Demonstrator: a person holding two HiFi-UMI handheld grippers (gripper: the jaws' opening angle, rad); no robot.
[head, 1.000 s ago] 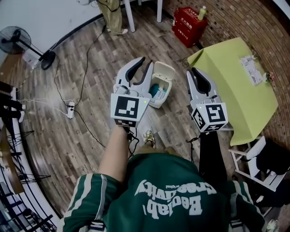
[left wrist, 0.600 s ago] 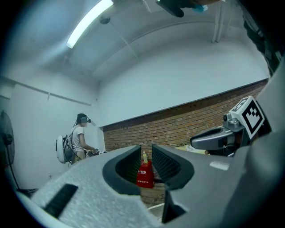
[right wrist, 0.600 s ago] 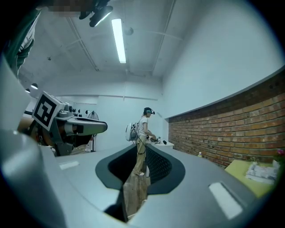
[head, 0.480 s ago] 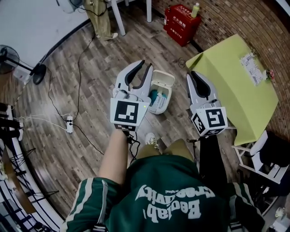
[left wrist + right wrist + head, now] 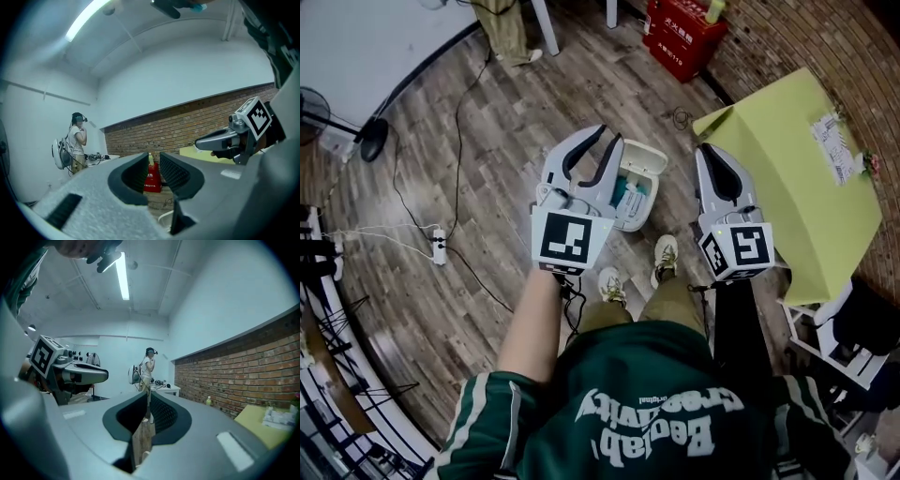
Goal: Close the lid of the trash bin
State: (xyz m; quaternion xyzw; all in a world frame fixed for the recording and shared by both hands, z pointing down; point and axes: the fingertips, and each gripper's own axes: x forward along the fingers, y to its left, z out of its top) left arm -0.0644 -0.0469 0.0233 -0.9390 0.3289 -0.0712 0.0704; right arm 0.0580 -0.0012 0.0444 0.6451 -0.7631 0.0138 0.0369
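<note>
The white trash bin (image 5: 652,190) stands on the wooden floor with its lid up and teal rubbish showing inside. My left gripper (image 5: 609,136) hovers over the bin's left side and hides part of it. Its jaws are open with nothing between them, and in the left gripper view (image 5: 153,164) a red box shows through the gap. My right gripper (image 5: 705,148) hangs to the right of the bin, apart from it. Its fingertips meet (image 5: 149,397) and hold nothing. Both grippers point level, above the bin.
A yellow-green table (image 5: 797,178) stands close on the right, with a white frame (image 5: 825,337) below it. A red box (image 5: 684,37) sits by the brick wall. A power strip (image 5: 439,248) and cables lie to the left. Another person (image 5: 77,140) stands far off.
I have stepped closer to the bin. Both grippers have moved forward and a little down, so the left one now overlaps the bin. The jaws have not changed.
</note>
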